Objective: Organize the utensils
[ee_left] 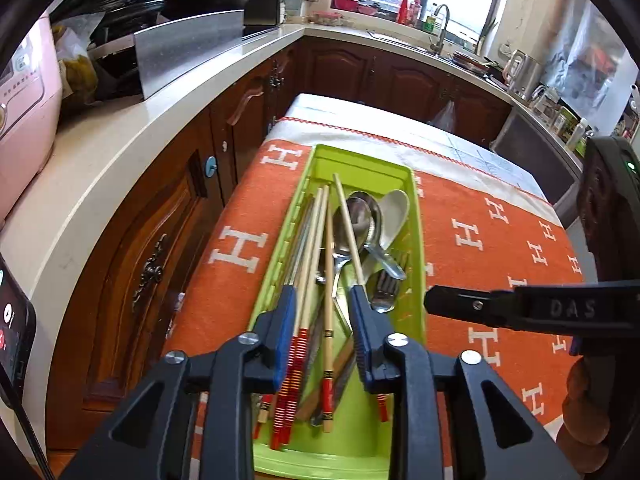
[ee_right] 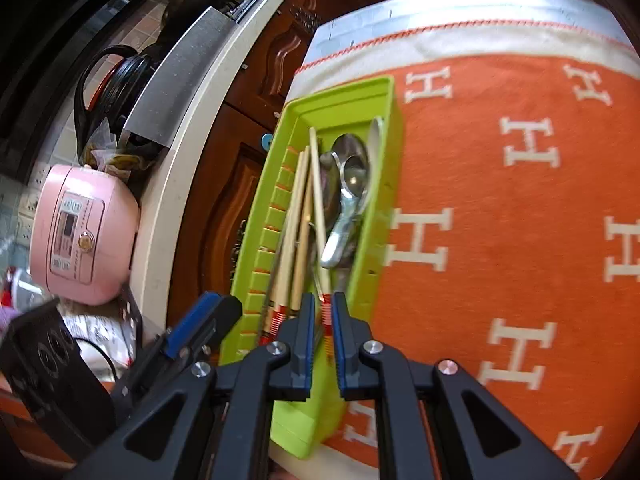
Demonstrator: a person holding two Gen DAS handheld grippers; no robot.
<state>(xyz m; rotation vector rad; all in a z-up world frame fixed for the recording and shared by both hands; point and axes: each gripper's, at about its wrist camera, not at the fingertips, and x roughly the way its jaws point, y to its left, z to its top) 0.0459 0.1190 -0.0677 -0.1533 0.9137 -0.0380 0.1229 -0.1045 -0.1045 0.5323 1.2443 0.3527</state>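
A lime green utensil tray [ee_left: 416, 216] [ee_right: 384, 92] lies on an orange cloth with white H letters. It holds several wooden chopsticks [ee_left: 310, 248] [ee_right: 294, 220] with red-striped ends, metal spoons [ee_left: 356, 220] [ee_right: 350, 168], a white ceramic spoon [ee_left: 394, 210] and a fork [ee_left: 386, 288]. My left gripper [ee_left: 322, 308] is open above the near end of the tray. My right gripper [ee_right: 322, 308] straddles one chopstick [ee_right: 318, 200] that lies slanted across the spoons; its jaws stand narrowly apart beside the red-striped end. The right gripper also shows in the left wrist view [ee_left: 430, 300].
The clothed table [ee_left: 500, 248] [ee_right: 520, 200] stands beside a white kitchen counter [ee_left: 100, 184] [ee_right: 180, 168] with brown cabinets. A pink rice cooker [ee_right: 80, 236], pots and a metal splash guard [ee_left: 188, 52] sit on the counter. A sink with a faucet [ee_left: 440, 28] is at the back.
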